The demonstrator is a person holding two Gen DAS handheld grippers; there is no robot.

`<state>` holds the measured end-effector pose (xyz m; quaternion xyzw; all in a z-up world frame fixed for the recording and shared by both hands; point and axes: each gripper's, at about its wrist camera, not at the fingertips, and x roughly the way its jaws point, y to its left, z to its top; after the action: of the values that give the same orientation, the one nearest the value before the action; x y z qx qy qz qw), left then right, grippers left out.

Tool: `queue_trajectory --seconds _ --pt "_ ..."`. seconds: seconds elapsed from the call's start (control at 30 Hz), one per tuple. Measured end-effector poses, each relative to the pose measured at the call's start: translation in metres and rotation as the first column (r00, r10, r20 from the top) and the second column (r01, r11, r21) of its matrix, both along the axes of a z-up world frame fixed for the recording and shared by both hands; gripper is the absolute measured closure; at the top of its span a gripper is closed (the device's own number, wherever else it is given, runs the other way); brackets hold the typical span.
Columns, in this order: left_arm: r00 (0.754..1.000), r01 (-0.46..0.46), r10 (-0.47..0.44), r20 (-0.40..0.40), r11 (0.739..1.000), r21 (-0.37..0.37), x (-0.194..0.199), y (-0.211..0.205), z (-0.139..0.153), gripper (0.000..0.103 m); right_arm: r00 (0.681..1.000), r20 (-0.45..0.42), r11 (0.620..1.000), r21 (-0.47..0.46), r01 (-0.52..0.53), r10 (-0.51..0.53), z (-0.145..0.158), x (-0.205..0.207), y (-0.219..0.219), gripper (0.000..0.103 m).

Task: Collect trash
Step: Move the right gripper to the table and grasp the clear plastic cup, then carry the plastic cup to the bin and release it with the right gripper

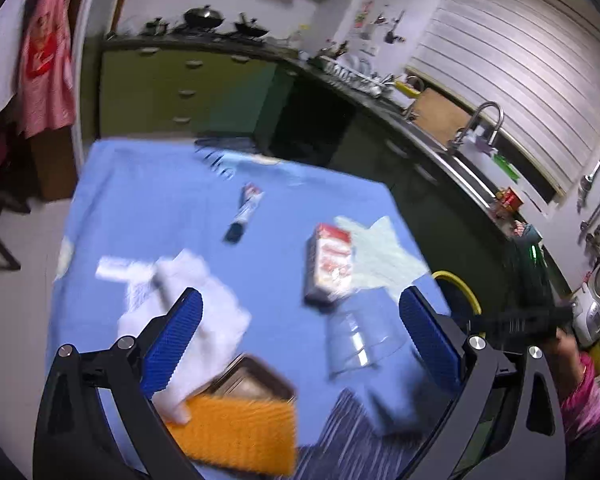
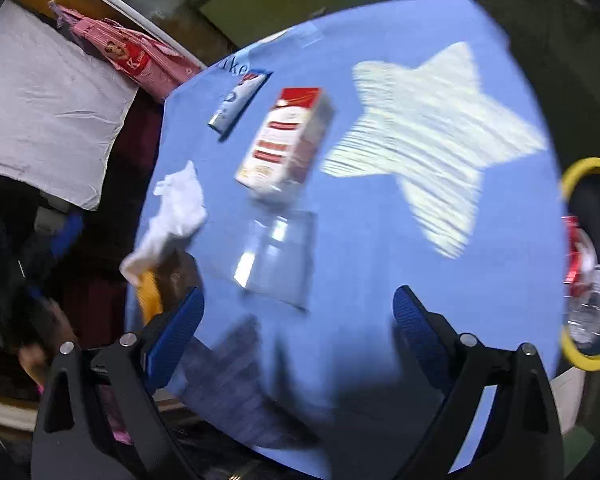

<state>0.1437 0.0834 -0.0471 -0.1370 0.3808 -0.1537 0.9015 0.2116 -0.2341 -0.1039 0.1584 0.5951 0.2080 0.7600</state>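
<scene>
Here, both hand-held grippers, left (image 1: 300, 312) and right (image 2: 296, 308), gape empty over one carton (image 2: 286, 140), one wrapper (image 2: 238, 98).

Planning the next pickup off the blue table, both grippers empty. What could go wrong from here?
1. The clear plastic cup lies on its side and looks faint against the blue cloth; the fingers could misjudge it or send it rolling.
2. The red and white carton lies right beside the cup; closing on one may knock the other.
3. The bin sits off the table's edge; a loose grip may drop trash outside it.
</scene>
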Motion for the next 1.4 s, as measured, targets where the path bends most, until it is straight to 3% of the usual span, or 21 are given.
queue_trajectory --seconds 0.1,0.33,0.67,0.8,1.1,1.3,1.4 --pt "1.000 -0.019 0.019 -0.024 1.000 0.000 -0.005 0.014 -0.012 0.006 0.997 -0.076 1.000 -0.011 0.008 -0.009 -0.007 0.019 0.019 0.012" --pt "1.000 -0.007 0.008 -0.024 1.000 0.013 -0.010 0.014 -0.022 0.006 0.971 -0.238 0.996 -0.084 -0.002 -0.018 -0.032 0.044 0.044 0.027" --pt "0.999 0.013 -0.013 -0.046 1.000 0.006 -0.004 0.010 -0.032 0.005 0.944 -0.330 0.989 -0.127 -0.075 0.029 -0.058 0.052 0.074 0.037" --pt "0.998 0.009 -0.009 -0.060 1.000 0.006 -0.004 0.011 -0.037 0.005 0.950 -0.306 0.986 -0.132 -0.102 0.058 -0.056 0.048 0.076 0.040" --pt "0.998 0.021 -0.021 -0.053 1.000 0.013 -0.004 0.002 -0.037 0.005 0.965 -0.247 0.994 -0.037 -0.101 0.089 -0.025 0.019 0.049 0.041" --pt "0.998 0.041 -0.039 -0.042 0.999 0.029 -0.003 -0.009 -0.034 0.005 0.989 -0.141 0.999 0.015 0.051 -0.048 0.007 0.003 -0.027 0.040" --pt "0.998 0.053 -0.051 -0.042 0.998 0.028 -0.001 -0.015 -0.034 0.005 0.980 -0.090 0.984 -0.002 0.177 -0.176 0.014 -0.005 -0.085 0.040"
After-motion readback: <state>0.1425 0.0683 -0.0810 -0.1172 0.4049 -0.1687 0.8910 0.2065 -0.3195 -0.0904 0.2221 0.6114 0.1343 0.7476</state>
